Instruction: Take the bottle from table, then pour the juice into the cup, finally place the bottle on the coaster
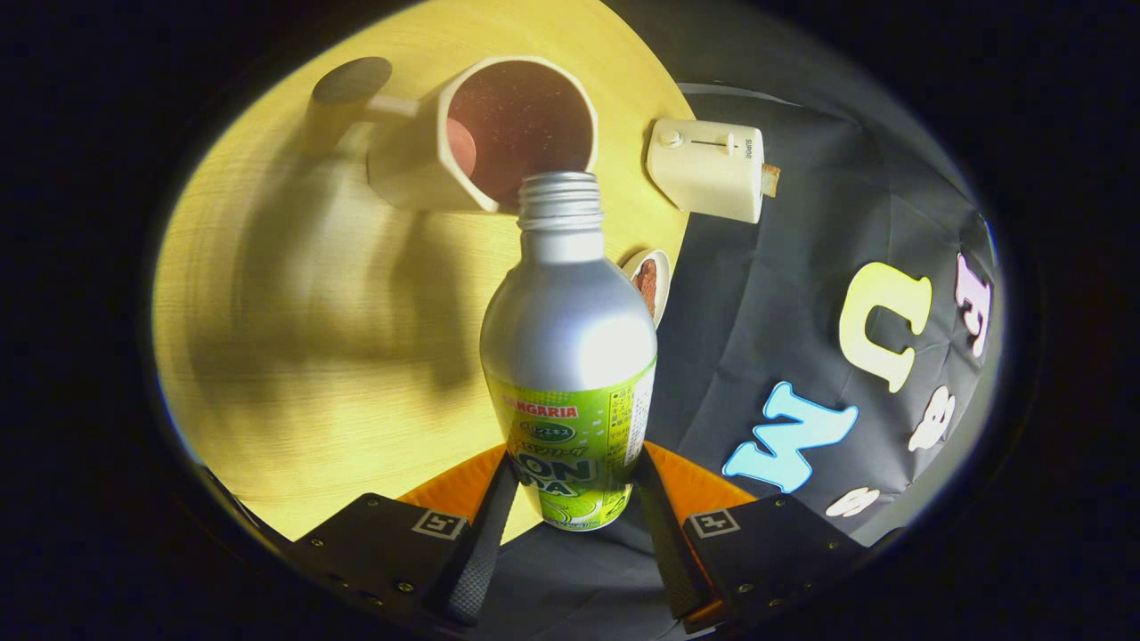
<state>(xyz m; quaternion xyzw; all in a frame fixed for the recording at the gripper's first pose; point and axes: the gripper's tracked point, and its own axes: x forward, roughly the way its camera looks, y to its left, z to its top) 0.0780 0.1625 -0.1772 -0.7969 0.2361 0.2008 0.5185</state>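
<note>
My gripper [570, 499] is shut on a silver aluminium bottle [570, 338] with a green label, both fingers pressing on its lower body. The bottle is uncapped and tipped over, its threaded neck [559, 200] pointing at the rim of a cream cup [499, 133] with a dark inside. The cup stands on the wooden table [285, 356] just beyond the bottle mouth, its handle pointing away from the bottle. A small round coaster [648, 283] with a brown centre peeks out from behind the bottle's shoulder, near the table edge.
A cream toaster [708, 169] with a slice of bread sticking out sits by the table's edge, beside the cup. The black booth cloth hangs past that edge. Bare wooden table spreads on the cup's other side.
</note>
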